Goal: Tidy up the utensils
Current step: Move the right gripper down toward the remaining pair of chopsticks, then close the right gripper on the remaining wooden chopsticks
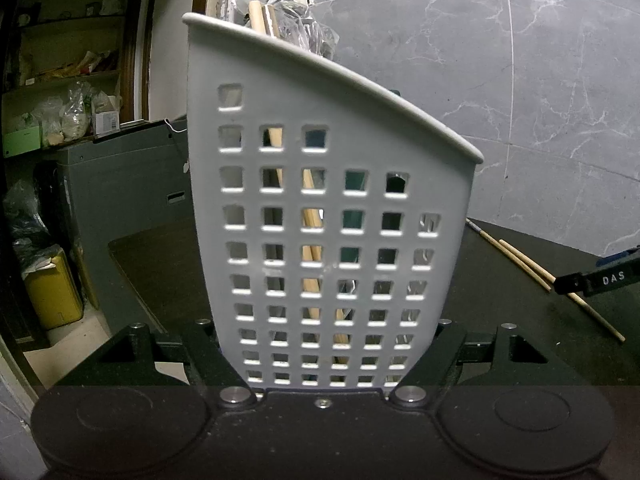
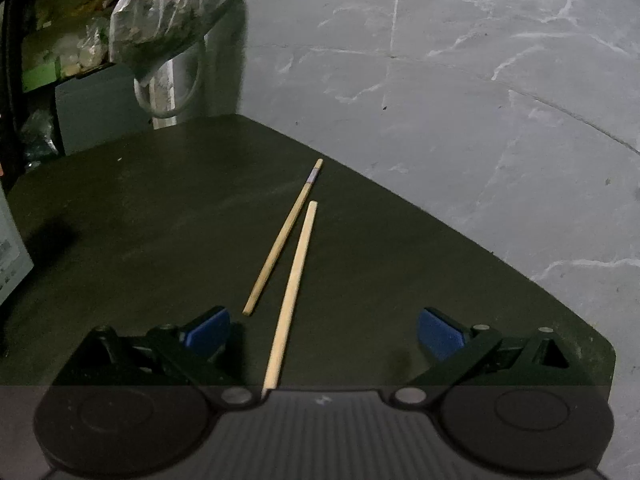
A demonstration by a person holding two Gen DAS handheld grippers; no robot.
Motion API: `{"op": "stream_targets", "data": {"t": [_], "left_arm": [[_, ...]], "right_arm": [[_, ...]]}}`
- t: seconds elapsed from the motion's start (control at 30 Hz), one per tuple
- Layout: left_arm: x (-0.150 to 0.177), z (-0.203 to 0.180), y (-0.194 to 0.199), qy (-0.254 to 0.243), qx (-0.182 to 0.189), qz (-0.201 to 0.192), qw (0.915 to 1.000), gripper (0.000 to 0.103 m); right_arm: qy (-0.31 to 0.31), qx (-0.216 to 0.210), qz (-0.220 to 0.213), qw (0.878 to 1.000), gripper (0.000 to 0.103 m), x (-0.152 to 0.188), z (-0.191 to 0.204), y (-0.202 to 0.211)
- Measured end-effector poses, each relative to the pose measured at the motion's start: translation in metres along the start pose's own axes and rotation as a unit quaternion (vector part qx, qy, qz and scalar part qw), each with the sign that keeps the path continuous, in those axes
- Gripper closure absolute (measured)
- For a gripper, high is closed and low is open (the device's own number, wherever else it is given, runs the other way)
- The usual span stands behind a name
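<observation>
Presently the right gripper [image 2: 324, 330] hovers low over the dark table [image 2: 140, 220], jaws spread wide, blue pads [image 2: 208, 330] touching nothing. Of the two chopsticks [image 2: 294, 276] lying loose, the nearer runs from bottom centre up between the fingers; the farther one, with a banded tip, lies just beside it toward the frame's middle. Judgement: centre the jaws on the nearer stick, lower until the pads straddle it, then close; avoid nudging its neighbour. Left gripper [image 1: 324, 360] is clamped on the white perforated utensil holder [image 1: 320, 220], which fills the frame's centre, upright on the table, wooden utensils and plastic wrap inside.
</observation>
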State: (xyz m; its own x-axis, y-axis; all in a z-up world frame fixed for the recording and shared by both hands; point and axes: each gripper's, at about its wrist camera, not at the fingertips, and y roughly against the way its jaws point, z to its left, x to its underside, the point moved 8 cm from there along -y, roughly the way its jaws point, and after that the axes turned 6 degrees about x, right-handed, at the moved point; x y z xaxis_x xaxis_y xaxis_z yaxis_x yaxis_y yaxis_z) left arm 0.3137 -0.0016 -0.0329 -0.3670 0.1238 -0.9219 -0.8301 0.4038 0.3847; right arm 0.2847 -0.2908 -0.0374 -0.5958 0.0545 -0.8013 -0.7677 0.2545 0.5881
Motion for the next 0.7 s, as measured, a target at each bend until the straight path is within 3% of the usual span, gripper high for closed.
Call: {"op": "stream_targets", "data": {"t": [0.3,0.47,0.57,0.7], "left_arm": [[0.000,0.000,0.000,-0.001,0.000,0.001,1.0000,0.027],[0.000,0.000,0.000,-0.001,-0.001,0.001,1.0000,0.027],[0.000,0.000,0.000,-0.001,-0.001,0.001,1.0000,0.027],[0.000,0.000,0.000,-0.001,0.000,0.001,1.0000,0.027]], "right_arm": [[0.008,0.014,0.011,1.000,0.006,-0.005,-0.006,-0.015],[-0.001,0.003,0.015,1.000,0.016,-0.006,-0.009,-0.018],[-0.012,-0.009,0.017,1.000,0.027,-0.007,-0.010,-0.019],[-0.025,-0.027,0.020,0.999,0.059,-0.010,-0.010,-0.021]]}}
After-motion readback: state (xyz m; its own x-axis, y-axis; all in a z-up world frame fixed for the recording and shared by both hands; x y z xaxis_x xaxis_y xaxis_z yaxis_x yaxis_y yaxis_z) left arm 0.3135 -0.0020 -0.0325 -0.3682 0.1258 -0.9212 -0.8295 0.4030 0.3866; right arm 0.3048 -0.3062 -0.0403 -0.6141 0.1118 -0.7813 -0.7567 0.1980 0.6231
